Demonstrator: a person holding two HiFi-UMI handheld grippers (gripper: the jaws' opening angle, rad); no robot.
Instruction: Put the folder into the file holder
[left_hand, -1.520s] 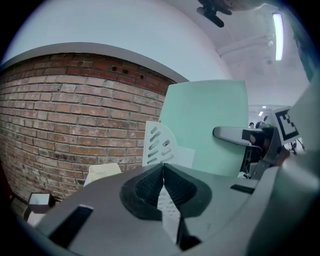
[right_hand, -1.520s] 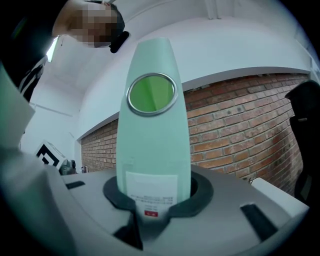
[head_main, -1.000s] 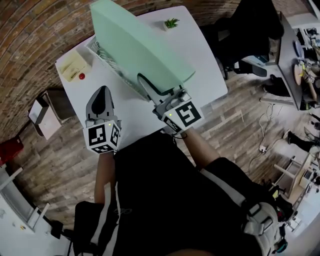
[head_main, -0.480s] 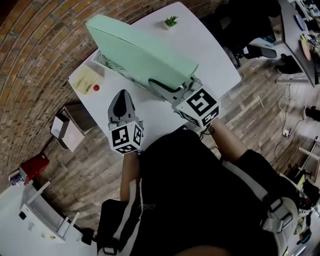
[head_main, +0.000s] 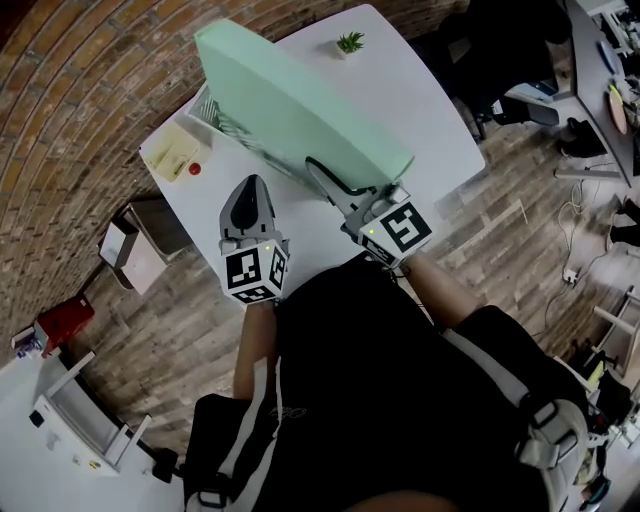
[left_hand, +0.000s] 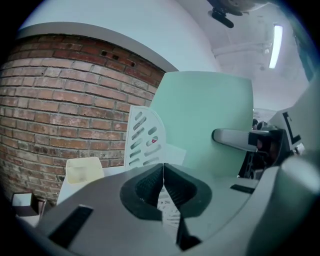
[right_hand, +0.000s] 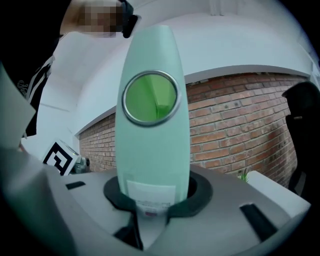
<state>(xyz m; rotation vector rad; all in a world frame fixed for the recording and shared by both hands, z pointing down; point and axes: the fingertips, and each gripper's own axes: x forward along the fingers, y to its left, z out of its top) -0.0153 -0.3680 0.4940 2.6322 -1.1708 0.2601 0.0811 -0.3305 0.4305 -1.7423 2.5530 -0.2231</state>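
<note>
The folder (head_main: 300, 110) is a thick mint-green binder with a smooth, plain cover. It stands on edge and slants across the white counter (head_main: 420, 110). In the right gripper view its narrow spine (right_hand: 152, 150) faces the camera. The spine has a metal-ringed finger hole high up, with brighter green showing through it, and a white label near its lower end.

The white file holder (head_main: 222, 122) has a slotted side wall and sits on the far left part of the counter, against the folder's left face. In the left gripper view the same slotted wall (left_hand: 142, 135) stands just beside the green cover (left_hand: 205, 120). No view shows whether the folder's lower edge is already inside a compartment.

The right tongs (head_main: 328, 178) grip the near end of the folder at the spine. Their jaws have just been closing, and they now stand partly apart with the spine clamped between the dark pads (right_hand: 155, 197).

The left tongs (head_main: 254, 185) are over the counter's near left edge, apart from the folder. Their jaws (left_hand: 163, 172) are pressed fully together with nothing between them.

Further back on the counter are a small potted plant (head_main: 349, 43), a pale yellow pad (head_main: 176, 155) and a small red thing (head_main: 194, 168) just beside the pad.
</note>
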